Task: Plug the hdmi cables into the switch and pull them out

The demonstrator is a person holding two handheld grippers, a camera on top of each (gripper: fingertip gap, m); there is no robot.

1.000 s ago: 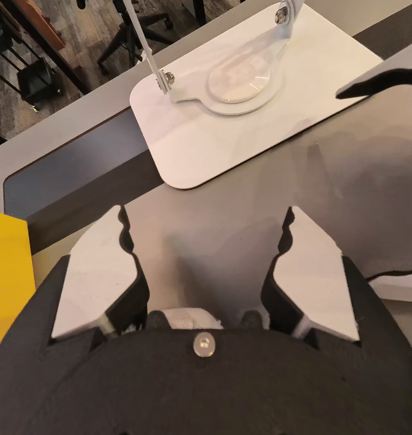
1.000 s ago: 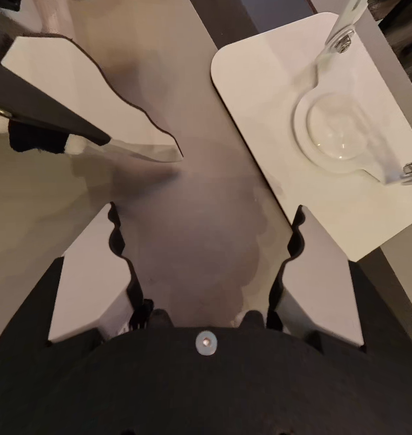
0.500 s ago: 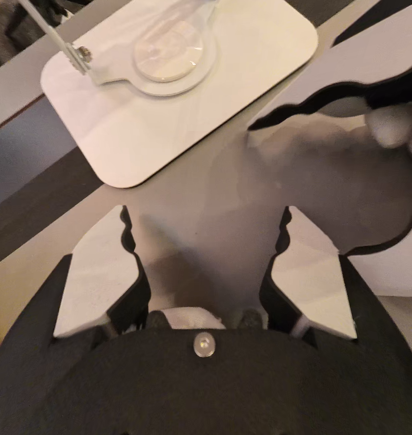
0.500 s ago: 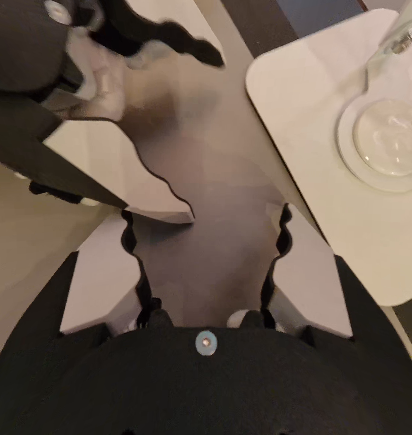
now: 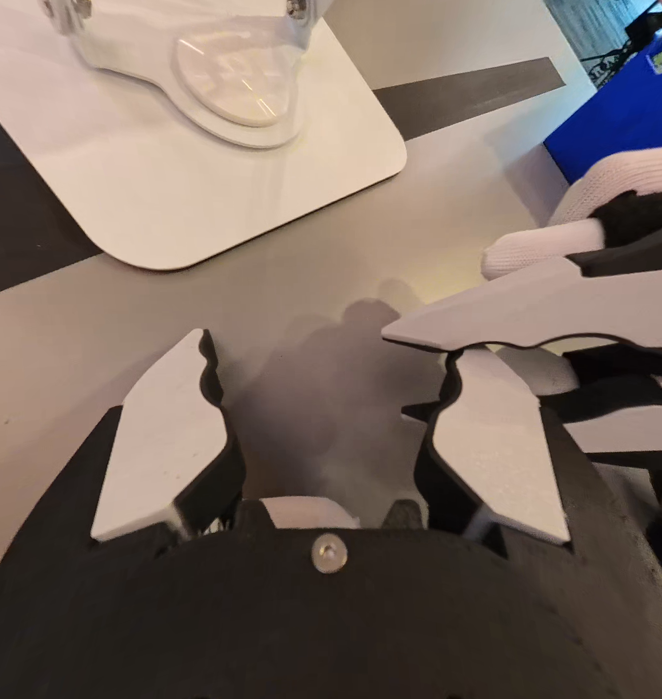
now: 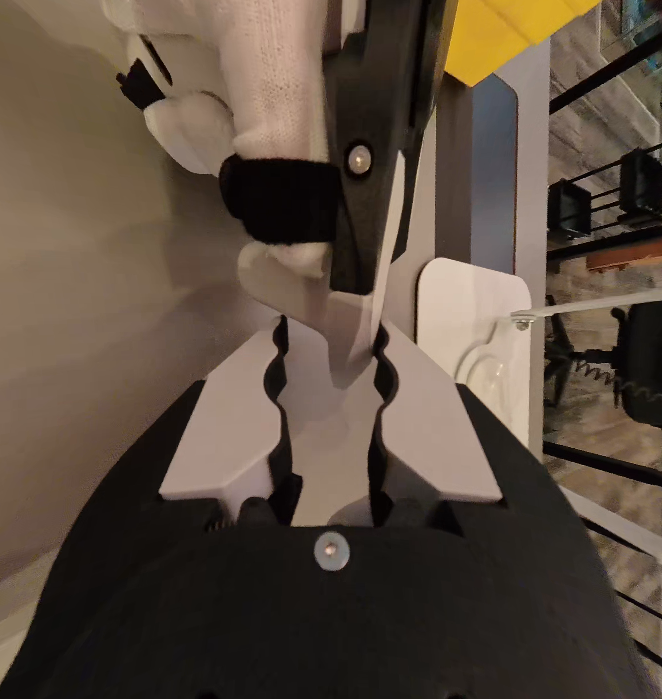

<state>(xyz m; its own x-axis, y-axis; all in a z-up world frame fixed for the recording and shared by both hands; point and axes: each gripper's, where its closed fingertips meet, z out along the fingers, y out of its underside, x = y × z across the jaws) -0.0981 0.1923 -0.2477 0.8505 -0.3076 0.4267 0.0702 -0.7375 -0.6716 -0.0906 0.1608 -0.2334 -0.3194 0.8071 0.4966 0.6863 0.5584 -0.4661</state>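
Observation:
No HDMI cable and no switch show in either view. My left gripper (image 5: pixel 327 344) is open and empty, just above the grey desk (image 5: pixel 95 359). My right gripper (image 6: pixel 331 325) is empty, its jaws partly closed with a clear gap. It points across the left gripper. One white finger (image 6: pixel 344 340) of the left gripper lies between the right gripper's jaws, against the right-hand one. In the left wrist view the right gripper (image 5: pixel 395 370) comes in from the right, held by a white-gloved hand (image 5: pixel 605 196), its fingers straddling the tip of my left gripper's right finger (image 5: pixel 484 435).
A white stand base plate (image 5: pixel 170 170) with a clear round foot lies on the desk ahead of the left gripper; it also shows in the right wrist view (image 6: pixel 473 302). A blue object (image 5: pixel 624 113) sits far right. A yellow box (image 6: pixel 492 34) sits behind the left gloved hand (image 6: pixel 276 94). It is some 35 cm from my left tips to the blue object (image 5: pixel 624 113).
The two grippers have swung toward each other and now cross at the fingertips. The right gripper's jaws have narrowed. The left gripper's jaws stay wide.

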